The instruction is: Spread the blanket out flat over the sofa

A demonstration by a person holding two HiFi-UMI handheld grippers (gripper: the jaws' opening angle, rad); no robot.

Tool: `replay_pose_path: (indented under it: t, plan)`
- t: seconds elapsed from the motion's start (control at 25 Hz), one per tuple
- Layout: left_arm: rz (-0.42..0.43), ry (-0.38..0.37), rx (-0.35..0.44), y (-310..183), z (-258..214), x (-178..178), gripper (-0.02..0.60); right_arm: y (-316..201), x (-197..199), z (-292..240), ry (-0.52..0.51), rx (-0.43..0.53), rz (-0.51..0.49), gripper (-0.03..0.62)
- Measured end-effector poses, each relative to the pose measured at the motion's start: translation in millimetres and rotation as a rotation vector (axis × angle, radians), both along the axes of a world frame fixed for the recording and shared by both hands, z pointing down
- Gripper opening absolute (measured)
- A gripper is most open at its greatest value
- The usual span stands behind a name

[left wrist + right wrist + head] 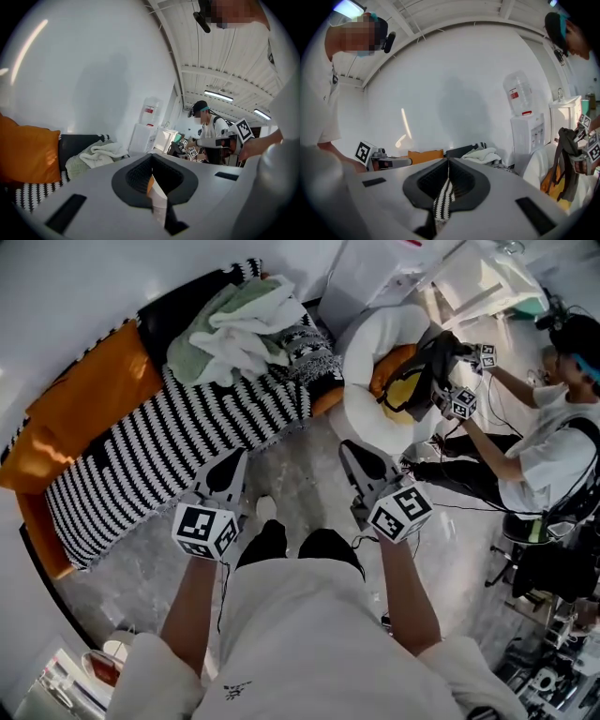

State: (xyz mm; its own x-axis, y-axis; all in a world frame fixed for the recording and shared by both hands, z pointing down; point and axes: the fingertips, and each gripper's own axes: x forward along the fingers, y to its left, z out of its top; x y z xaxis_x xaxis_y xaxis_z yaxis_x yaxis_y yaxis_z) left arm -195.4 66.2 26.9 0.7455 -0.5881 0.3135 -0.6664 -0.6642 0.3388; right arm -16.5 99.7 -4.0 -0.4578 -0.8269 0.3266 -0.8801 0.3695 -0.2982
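Nearest to us: two forearms, each holding one gripper, so two sets of tongs in all. The left tongs [232, 463] are closed tight. The right tongs [353, 453] are closed tight too. Each gripper view shows only a hairline slit between the jaws. We see a sliver of stripes through the right slit and orange and white through the left. In the head view both sets hang over the grey floor [300, 474], short of the sofa, with nothing gripped. There are two marker cubes, left [204, 529] and right [401, 512].

Next: one orange sofa [42, 535]. One black-and-white striped cover [169, 446] lies over its seat. We count two orange cushions, one [94, 390] along the back and one [28, 460] at the near end.

The blanket [239, 329], pale green and white, lies bunched in a heap on the sofa's far end, on the striped cover. We cannot tell whether it is one piece or two.

Farther: one round white seat [370, 343] with one dark backpack [422, 376] on it. One second person [553, 446] handles it with two more grippers. Against the wall stands one water dispenser [525, 126].
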Motion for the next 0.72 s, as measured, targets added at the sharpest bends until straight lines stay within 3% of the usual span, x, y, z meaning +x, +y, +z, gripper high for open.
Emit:
replay_pose_path:
  t: [0.44,0.72]
  plan:
    - [0.007,0.008,-0.032,-16,28,1,0.018,-19,-6,31,0.007,-0.055,-0.001,0.026]
    - [-0.042,-0.004,-0.08,-22,64,16,0.018,-41,0,80,0.006,-0.084,-0.044,0.026]
